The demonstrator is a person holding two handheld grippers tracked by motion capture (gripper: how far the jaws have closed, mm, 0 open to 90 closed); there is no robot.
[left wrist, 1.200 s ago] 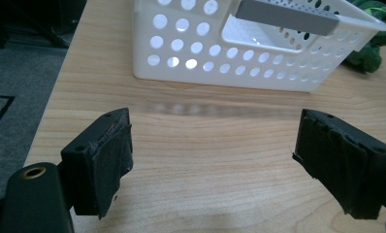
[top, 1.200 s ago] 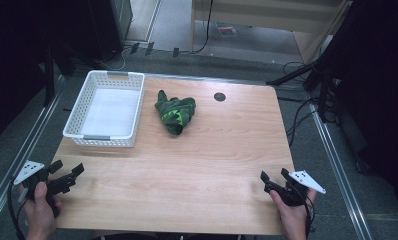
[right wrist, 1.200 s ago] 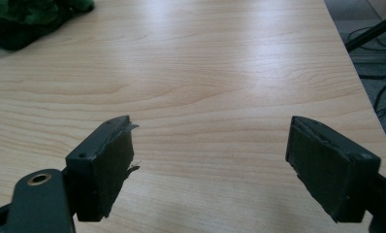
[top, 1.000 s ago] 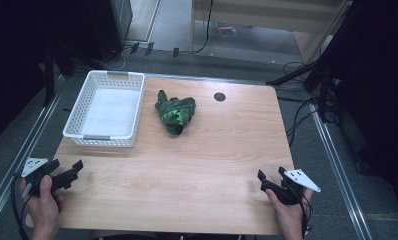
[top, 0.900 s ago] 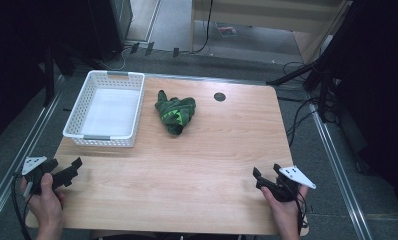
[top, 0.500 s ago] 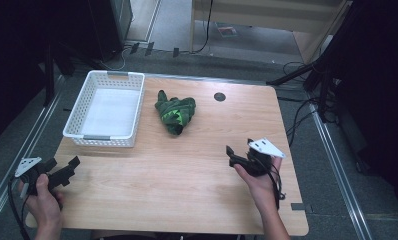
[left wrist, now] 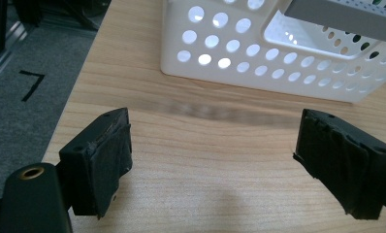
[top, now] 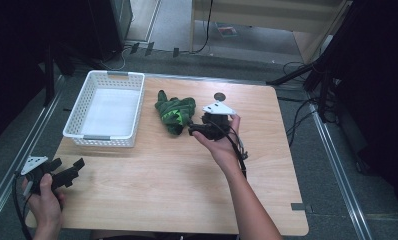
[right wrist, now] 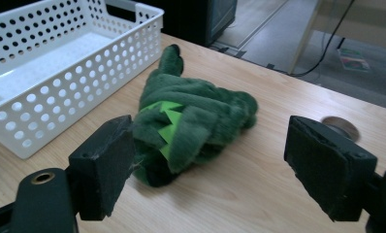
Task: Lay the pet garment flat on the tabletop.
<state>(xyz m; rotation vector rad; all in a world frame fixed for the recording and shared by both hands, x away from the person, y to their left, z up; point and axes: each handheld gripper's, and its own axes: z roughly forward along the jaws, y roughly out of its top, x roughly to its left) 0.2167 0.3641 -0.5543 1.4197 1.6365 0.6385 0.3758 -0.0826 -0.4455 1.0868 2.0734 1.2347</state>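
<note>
Hovering: right gripper [top: 191, 131] (jaws apart) near plush toy [top: 174, 112].

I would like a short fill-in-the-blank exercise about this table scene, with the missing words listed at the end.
1. The green plush toy lies on the wooden table, to the right of the white ____.
2. The right claw is near the toy with its jaws ____.
3. The inside of the white basket is ____.
4. The left claw rests near the table's front-left ____.

Missing words: basket; open; empty; corner
</note>
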